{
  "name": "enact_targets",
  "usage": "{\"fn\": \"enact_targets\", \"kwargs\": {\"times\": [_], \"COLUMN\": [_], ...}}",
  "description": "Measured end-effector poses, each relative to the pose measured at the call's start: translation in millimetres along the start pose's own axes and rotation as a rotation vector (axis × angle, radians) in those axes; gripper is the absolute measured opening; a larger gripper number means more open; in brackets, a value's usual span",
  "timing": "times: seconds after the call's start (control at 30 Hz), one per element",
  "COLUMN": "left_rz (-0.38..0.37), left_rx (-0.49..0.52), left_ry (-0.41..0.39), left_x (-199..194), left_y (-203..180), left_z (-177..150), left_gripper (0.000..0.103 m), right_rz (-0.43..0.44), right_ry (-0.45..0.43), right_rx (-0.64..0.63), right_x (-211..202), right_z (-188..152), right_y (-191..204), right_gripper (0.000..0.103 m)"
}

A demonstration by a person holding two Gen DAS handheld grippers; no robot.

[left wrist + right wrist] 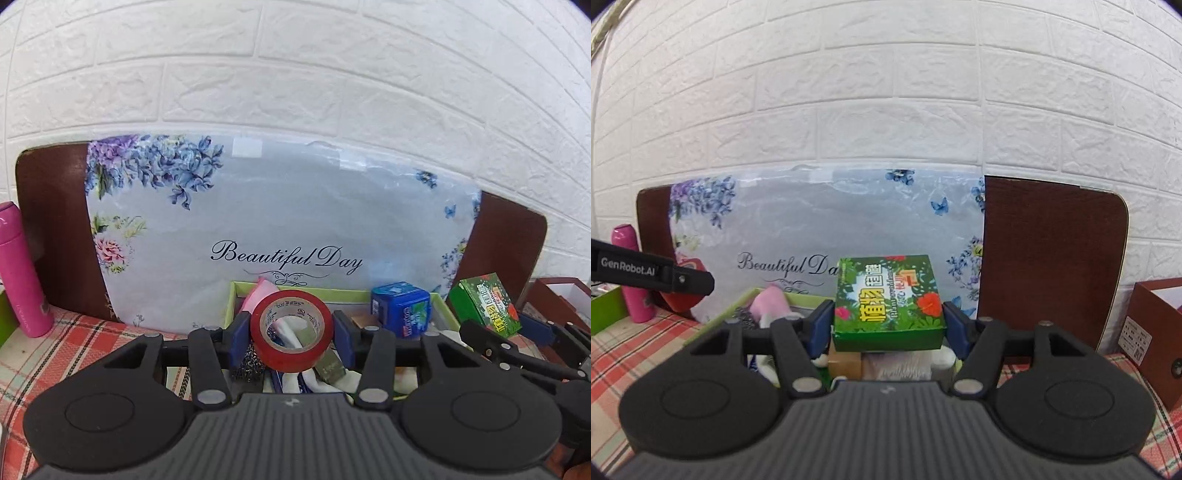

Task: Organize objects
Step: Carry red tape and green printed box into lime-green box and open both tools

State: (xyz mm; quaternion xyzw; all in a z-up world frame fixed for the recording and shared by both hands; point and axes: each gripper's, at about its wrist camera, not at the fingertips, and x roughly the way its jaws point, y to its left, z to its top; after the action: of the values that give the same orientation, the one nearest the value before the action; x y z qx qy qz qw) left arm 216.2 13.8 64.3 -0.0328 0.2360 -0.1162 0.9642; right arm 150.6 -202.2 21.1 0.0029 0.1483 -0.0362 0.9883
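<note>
White brick-pattern wall stands behind a counter covered in a red plaid cloth (55,354), with a flowered "Beautiful Day" board (280,221) leaning upright against the wall.

Closest in, the left hand-held gripper (291,328) is clamped on a red tape roll (291,328), its blue pads pressing the roll's two sides, the roll's open core facing the camera. It hangs above a green-rimmed tray (343,293) that already holds a jumble: something pink, a dark scrubby wad, white and blue bits. A blue box (400,308) sits at the tray's right side.

The right hand-held gripper (888,321) grips a green box (888,302) printed with leaves and red flowers, a pad on each short side, the box level and raised over the same tray (738,299). A pink bottle (22,273) stands well off to the left, and a brown box (1156,332) sits open at the far right.

Both loads appear lifted out and ready to be placed, so the step in hand seems to be carrying each to its own spot. To do it well, keep the two grippers apart, since they sit near each other over the tray. Hold the green box level so it does not pivot between the pads. The tape roll is round and could roll once released, so lay it flat on its side face before letting go, and lower each thing until it rests before opening.
</note>
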Motion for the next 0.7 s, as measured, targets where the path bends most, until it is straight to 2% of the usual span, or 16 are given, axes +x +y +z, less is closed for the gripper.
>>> {"fn": "enact_targets", "kwargs": {"times": [0.1,0.13,0.17,0.2,0.27,0.4,0.53,0.63,0.67,0.7], "left_rz": [0.021,0.022,0.011,0.007,0.006,-0.005,0.012,0.044,0.058,0.070], "left_rx": [-0.004,-0.008,-0.012,-0.020,-0.030,-0.054,-0.052,-0.030,-0.027,-0.024], "left_ry": [0.018,0.023,0.034,0.043,0.053,0.053,0.037,0.019,0.012,0.011], "left_x": [21.6,29.1,36.6,40.6,41.9,36.4,24.1,5.0,-4.3,-12.5], "left_y": [4.4,6.4,9.1,11.3,13.9,14.0,8.9,1.6,-1.7,-5.1], "left_z": [-5.7,-9.8,-15.8,-21.6,-35.0,-47.1,-44.1,-39.3,-38.1,-37.5], "left_gripper": [0.051,0.055,0.073,0.082,0.082,0.083,0.083,0.084,0.084,0.086], "right_rz": [-0.025,-0.033,-0.038,-0.042,-0.063,-0.095,-0.085,-0.089,-0.088,-0.092], "right_ry": [0.024,0.032,0.047,0.083,0.139,0.089,0.092,0.053,0.043,0.033], "right_rx": [-0.003,-0.002,-0.008,-0.027,-0.070,-0.086,-0.065,-0.048,-0.036,-0.022], "right_x": [18.8,26.5,34.6,43.0,54.5,45.0,39.0,22.5,16.0,7.2], "right_z": [-7.8,-12.4,-17.3,-24.9,-37.5,-56.2,-52.3,-40.9,-36.8,-33.5], "right_y": [0.1,-0.3,-0.8,0.9,2.2,1.9,0.1,-2.0,-3.2,-3.9], "right_gripper": [0.062,0.062,0.066,0.076,0.078,0.087,0.092,0.097,0.103,0.103]}}
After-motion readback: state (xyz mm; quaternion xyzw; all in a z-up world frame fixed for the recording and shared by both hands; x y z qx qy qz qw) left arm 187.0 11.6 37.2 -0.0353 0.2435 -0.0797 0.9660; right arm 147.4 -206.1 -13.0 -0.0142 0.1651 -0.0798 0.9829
